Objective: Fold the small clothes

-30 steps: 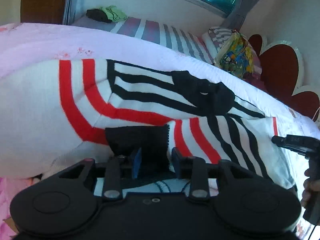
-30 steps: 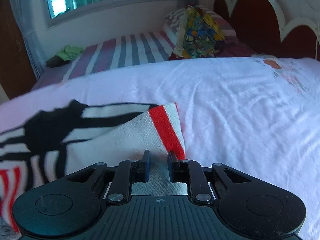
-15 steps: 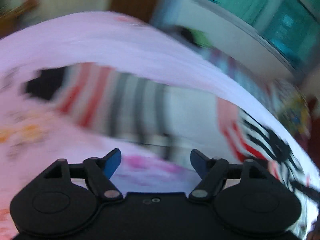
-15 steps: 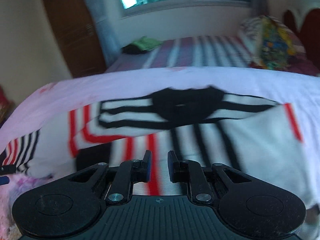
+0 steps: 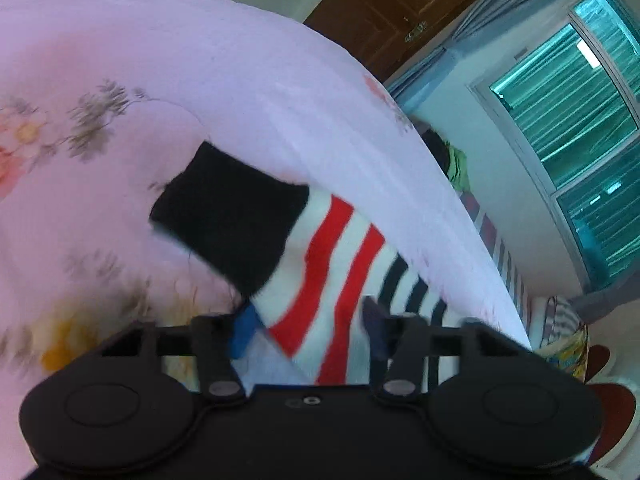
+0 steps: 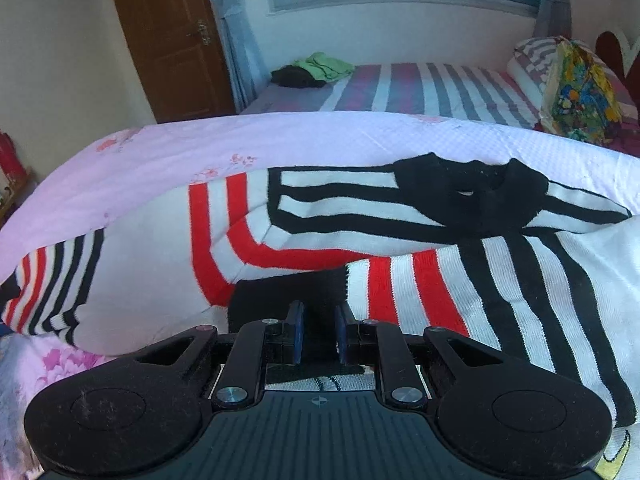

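A small white sweater [image 6: 360,248] with red and black stripes lies on the pink bedsheet [image 6: 168,148], one sleeve folded across its front with its black cuff [image 6: 288,296] near me. My right gripper [image 6: 318,334] has its fingers narrowly apart around that black cuff, just above the fabric. In the left wrist view the other sleeve [image 5: 332,264] with its black cuff [image 5: 228,216] stretches out over the sheet [image 5: 200,80]. My left gripper [image 5: 308,328] is open, its fingers either side of this sleeve.
A second bed [image 6: 420,88] with a striped sheet stands behind, with green and black clothes [image 6: 316,70] on it and a colourful pillow [image 6: 580,92] at the right. A wooden door [image 6: 168,36] and window are beyond.
My left gripper let go of the folded cuff, opened, and swung left to the outstretched sleeve. My right gripper left the sweater's right edge and moved left to the folded sleeve's black cuff.
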Demonstrator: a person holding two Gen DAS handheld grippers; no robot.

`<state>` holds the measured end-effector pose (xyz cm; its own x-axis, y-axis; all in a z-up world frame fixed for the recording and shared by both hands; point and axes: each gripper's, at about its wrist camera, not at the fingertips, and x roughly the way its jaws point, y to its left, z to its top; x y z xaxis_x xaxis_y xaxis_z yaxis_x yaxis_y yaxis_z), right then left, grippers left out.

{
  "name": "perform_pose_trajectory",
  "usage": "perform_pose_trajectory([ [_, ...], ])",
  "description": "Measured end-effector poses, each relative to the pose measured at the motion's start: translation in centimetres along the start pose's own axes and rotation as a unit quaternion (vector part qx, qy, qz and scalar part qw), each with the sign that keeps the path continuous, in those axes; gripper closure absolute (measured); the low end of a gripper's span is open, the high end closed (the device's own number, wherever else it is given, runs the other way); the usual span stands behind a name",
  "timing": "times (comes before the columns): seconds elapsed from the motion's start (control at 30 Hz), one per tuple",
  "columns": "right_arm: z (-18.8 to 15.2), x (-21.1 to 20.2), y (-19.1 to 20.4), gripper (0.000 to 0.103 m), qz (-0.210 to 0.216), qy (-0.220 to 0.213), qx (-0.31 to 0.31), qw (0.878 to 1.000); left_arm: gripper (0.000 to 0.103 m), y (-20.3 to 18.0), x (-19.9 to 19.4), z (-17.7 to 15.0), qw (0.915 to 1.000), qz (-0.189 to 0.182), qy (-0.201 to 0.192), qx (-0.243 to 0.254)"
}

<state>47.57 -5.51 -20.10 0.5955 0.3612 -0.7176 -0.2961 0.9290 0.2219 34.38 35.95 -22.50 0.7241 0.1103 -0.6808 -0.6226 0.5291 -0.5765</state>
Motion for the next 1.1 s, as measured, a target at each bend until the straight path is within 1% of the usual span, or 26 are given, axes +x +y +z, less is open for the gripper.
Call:
perform_pose_trajectory([
  [0.03,0.0,0.0,0.0,0.086,-0.003,0.002,0.002,1.000,0.084,0.4,0.5,0.3,1.0000,-0.001,-0.001,-0.010],
  [0.07,0.0,0.2,0.0,0.086,-0.006,0.003,0.003,1.000,0.085,0.8,0.8,0.5,0.9997,-0.002,0.001,-0.023],
  [0.1,-0.2,0.4,0.2,0.086,-0.010,0.006,0.001,1.000,0.088,1.2,0.8,0.4,0.9995,-0.007,-0.001,-0.030],
  [0.2,-0.8,1.4,0.6,0.087,-0.024,0.012,-0.015,1.000,0.092,0.3,0.0,0.0,0.9998,-0.011,-0.014,0.001],
  [0.27,-0.8,1.8,0.9,0.087,-0.032,0.010,-0.030,0.999,0.093,-1.0,-1.0,0.0,0.9990,-0.029,-0.027,0.023],
  [0.33,-0.2,1.7,0.6,0.087,-0.026,0.021,-0.015,0.999,0.093,-3.8,-2.4,-0.1,0.9952,-0.056,-0.044,0.066],
  [0.37,0.2,1.3,-0.1,0.087,-0.011,0.021,0.011,1.000,0.093,-5.5,-3.1,-0.3,0.9918,-0.073,-0.051,0.092],
  [0.4,0.5,0.4,-1.1,0.086,0.007,0.009,0.040,0.999,0.093,-7.7,-3.9,-0.7,0.9860,-0.093,-0.056,0.126],
  [0.43,0.6,-0.3,-1.5,0.086,0.008,-0.001,0.049,0.999,0.093,-9.5,-4.4,-1.2,0.9805,-0.111,-0.056,0.152],
  [0.47,0.7,-1.3,-2.1,0.086,0.004,-0.014,0.052,0.999,0.093,-11.8,-4.9,-2.0,0.9731,-0.132,-0.051,0.182],
  [0.5,0.7,-2.1,-2.7,0.086,0.008,-0.020,0.054,0.998,0.093,-14.3,-5.1,-3.2,0.9642,-0.155,-0.040,0.212],
  [0.57,0.7,-3.5,-4.1,0.086,0.011,-0.024,0.066,0.997,0.093,-18.2,-5.3,-5.8,0.9498,-0.191,-0.017,0.247],
  [0.6,0.5,-4.3,-5.3,0.086,0.006,-0.028,0.073,0.997,0.093,-20.6,-5.0,-7.7,0.9405,-0.211,0.001,0.266],
  [0.67,0.2,-5.9,-7.3,0.086,-0.005,-0.036,0.082,0.996,0.093,-24.1,-4.2,-11.4,0.9244,-0.239,0.034,0.296],
  [0.7,-0.1,-6.7,-8.6,0.086,-0.011,-0.040,0.090,0.995,0.093,-26.0,-3.6,-13.9,0.9131,-0.251,0.058,0.316],
  [0.77,-0.6,-8.2,-10.9,0.086,-0.024,-0.045,0.106,0.993,0.093,-28.8,-2.3,-18.3,0.8952,-0.264,0.093,0.346],
  [0.8,-1.0,-9.0,-12.3,0.086,-0.030,-0.044,0.114,0.992,0.093,-29.9,-1.6,-20.7,0.8863,-0.265,0.112,0.363],
  [0.83,-1.5,-9.6,-13.3,0.086,-0.034,-0.045,0.120,0.991,0.092,-30.6,-0.9,-22.6,0.8794,-0.262,0.127,0.377],
  [0.87,-1.8,-10.2,-14.2,0.086,-0.041,-0.043,0.126,0.990,0.091,-31.3,-0.1,-24.6,0.8727,-0.254,0.139,0.393],
  [0.9,-2.2,-10.6,-15.2,0.086,-0.044,-0.038,0.133,0.989,0.088,-31.8,0.6,-26.6,0.8668,-0.238,0.150,0.412],
  [0.93,-2.6,-11.0,-15.9,0.086,-0.042,-0.034,0.140,0.989,0.081,-32.0,1.5,-27.6,0.8628,-0.228,0.164,0.420],
  [0.97,-2.9,-11.4,-16.7,0.086,-0.039,-0.030,0.149,0.988,0.080,-32.0,1.7,-28.3,0.8596,-0.223,0.177,0.425],
  [1.0,-3.2,-11.6,-17.3,0.086,-0.034,-0.028,0.158,0.986,0.076,-32.0,1.6,-28.7,0.8581,-0.220,0.186,0.425],
  [1.03,-3.5,-11.9,-17.5,0.086,-0.029,-0.028,0.163,0.986,0.063,-32.0,1.2,-28.6,0.8578,-0.218,0.188,0.426],
  [1.07,-3.6,-12.1,-17.6,0.086,-0.025,-0.028,0.167,0.985,0.052,-31.8,0.6,-28.3,0.8569,-0.221,0.186,0.427],
  [1.1,-3.6,-12.2,-17.7,0.086,-0.020,-0.027,0.171,0.985,0.035,-31.6,0.0,-27.8,0.8597,-0.222,0.174,0.426],
])
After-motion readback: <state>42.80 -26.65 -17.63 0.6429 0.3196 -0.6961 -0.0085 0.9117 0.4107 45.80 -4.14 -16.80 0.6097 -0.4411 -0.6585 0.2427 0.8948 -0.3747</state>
